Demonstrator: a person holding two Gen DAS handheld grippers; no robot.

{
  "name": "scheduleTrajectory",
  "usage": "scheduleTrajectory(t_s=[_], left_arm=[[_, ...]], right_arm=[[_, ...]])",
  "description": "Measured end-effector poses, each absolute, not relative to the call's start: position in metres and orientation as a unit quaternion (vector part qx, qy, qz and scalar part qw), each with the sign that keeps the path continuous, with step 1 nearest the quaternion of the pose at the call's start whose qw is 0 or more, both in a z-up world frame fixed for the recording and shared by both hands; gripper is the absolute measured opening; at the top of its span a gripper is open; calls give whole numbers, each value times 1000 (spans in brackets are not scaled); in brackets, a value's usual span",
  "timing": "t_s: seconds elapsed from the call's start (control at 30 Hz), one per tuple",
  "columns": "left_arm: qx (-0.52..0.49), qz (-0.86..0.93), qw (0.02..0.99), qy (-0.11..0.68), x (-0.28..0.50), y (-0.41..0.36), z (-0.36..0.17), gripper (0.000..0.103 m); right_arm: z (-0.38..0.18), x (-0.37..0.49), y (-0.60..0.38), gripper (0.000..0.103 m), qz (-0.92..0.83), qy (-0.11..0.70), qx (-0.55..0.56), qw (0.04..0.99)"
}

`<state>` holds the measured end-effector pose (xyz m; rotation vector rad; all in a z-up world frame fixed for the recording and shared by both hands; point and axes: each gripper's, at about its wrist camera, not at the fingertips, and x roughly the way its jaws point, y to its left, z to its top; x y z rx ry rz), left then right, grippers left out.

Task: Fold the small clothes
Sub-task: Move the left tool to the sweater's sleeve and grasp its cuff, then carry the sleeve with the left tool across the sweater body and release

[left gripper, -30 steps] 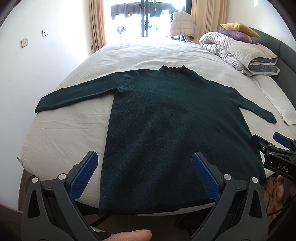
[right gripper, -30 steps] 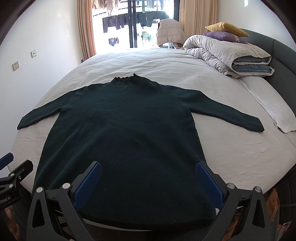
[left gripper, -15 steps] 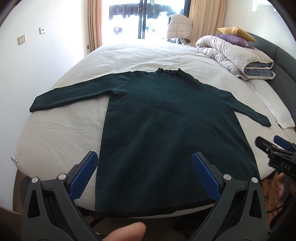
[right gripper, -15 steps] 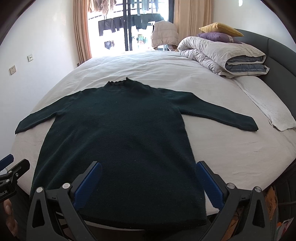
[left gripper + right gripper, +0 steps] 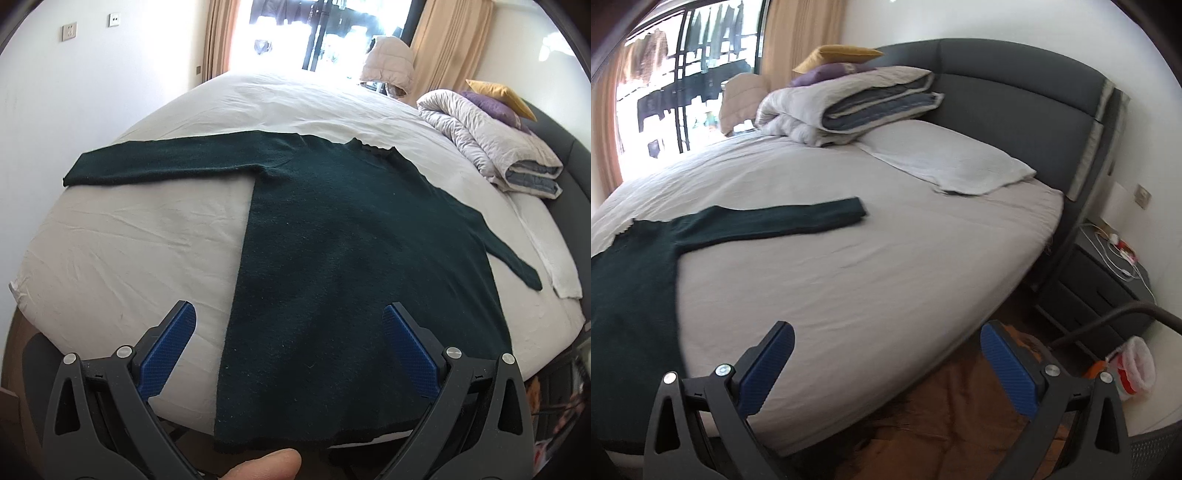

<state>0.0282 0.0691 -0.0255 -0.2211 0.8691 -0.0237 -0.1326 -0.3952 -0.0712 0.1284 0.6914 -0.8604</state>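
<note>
- Left wrist view: the left gripper [image 5: 288, 347] had its jaws wide apart, holding nothing; the sweater [image 5: 354, 258] lay flat on the bed [image 5: 129, 251], its hem between them.
- Right wrist view: the right gripper [image 5: 886, 365] was spread wide too, over bare sheet, the sweater [image 5: 631, 280] left of its jaws; only here the nightstand [image 5: 1108, 280] showed.

Free room and obstacles. Bare sheet of the bed [image 5: 122, 254] lies open left of the sweater [image 5: 351, 258], below its outstretched sleeve [image 5: 162, 162]; bare sheet also lies open right of the garment, up to the white pillow [image 5: 953, 162]. The folded duvet [image 5: 849, 107] and headboard [image 5: 1015, 96] close the far right side. A nightstand [image 5: 1100, 280] and hose [image 5: 1115, 317] crowd the floor beside the bed
</note>
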Motion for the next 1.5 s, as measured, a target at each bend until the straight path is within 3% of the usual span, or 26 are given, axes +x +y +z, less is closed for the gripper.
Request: scheduleTrajectory(t_s=[0.17,0.27,0.47,0.73,0.97,1.2,1.27,1.37,1.43,1.5], left_arm=[[-133,2,899,417,37,89,-31,103],[-138,2,903,407,44,95,-34,103],[-165,-12,901,402,71,138,-41,103],[-348,60,875,331,123,299,-65,103],[-501,85,805,306,171,420,-115,102],[-534,74,795,278,200,454,-130,101],[-540,75,792,273,210,463,-130,96],[-549,84,784,277,225,478,-134,62],[-549,92,779,289,235,486,-140,29],[-547,99,779,288,241,493,-141,22]], right_arm=[[-89,-187,-448,103,-467,316,175,807],[-88,-176,-440,103,-447,311,176,820],[-60,-96,-358,103,-330,295,74,894],[-49,40,-228,103,-145,300,47,942],[-64,130,-115,103,-24,327,19,945],[-98,183,-39,98,51,356,13,933],[-102,189,-23,96,67,357,8,932],[-105,195,-6,93,84,354,5,932],[-108,195,-3,92,89,357,8,930],[-111,191,-6,89,91,360,14,928]])
